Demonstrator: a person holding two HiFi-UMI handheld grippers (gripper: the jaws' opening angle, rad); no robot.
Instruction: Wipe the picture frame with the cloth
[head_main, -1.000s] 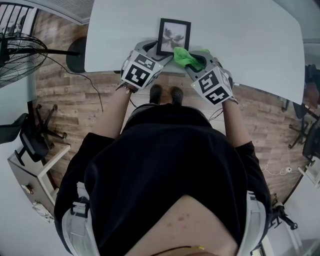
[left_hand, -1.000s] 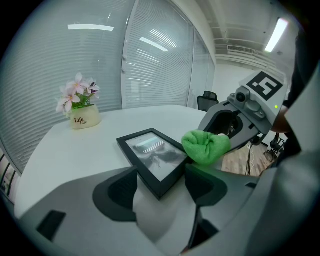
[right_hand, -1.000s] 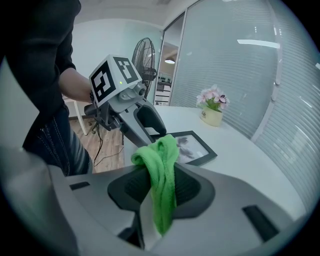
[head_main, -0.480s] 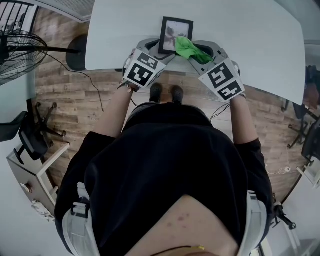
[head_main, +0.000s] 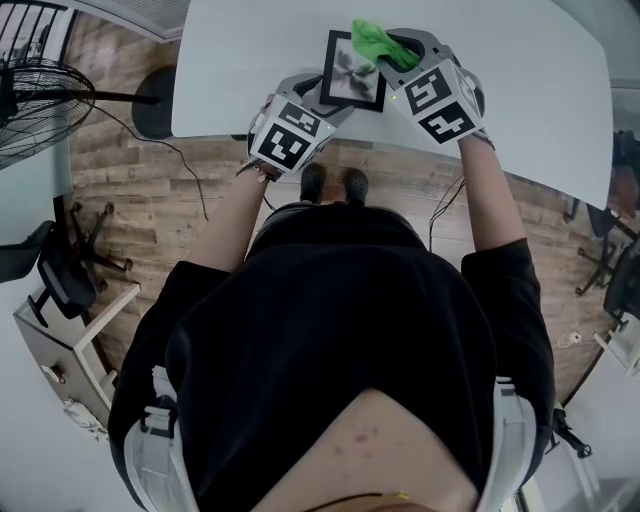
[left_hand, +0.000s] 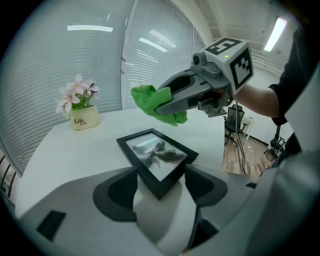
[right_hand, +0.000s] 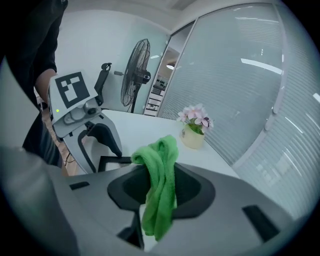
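Note:
A black picture frame (head_main: 350, 75) with a grey print lies flat on the white table (head_main: 520, 90). My left gripper (head_main: 325, 98) holds its near corner; in the left gripper view the frame (left_hand: 157, 159) sits pinched between the two jaws of that gripper (left_hand: 161, 186). My right gripper (head_main: 392, 50) is shut on a green cloth (head_main: 372, 40), which hangs over the frame's far right corner. From the left gripper view the cloth (left_hand: 156, 102) is a little above the frame's far end. In the right gripper view the cloth (right_hand: 157, 155) droops from my right gripper (right_hand: 160, 187).
A small pot of pink flowers (left_hand: 80, 107) stands on the table beyond the frame, by the window blinds. A standing fan (head_main: 40, 105) and an office chair (head_main: 60, 270) are on the wooden floor to the left. The table's near edge (head_main: 330, 150) runs under my wrists.
My right gripper has carried the cloth away from me, from the frame's near right side to its far right corner. The left gripper and the frame have stayed put.

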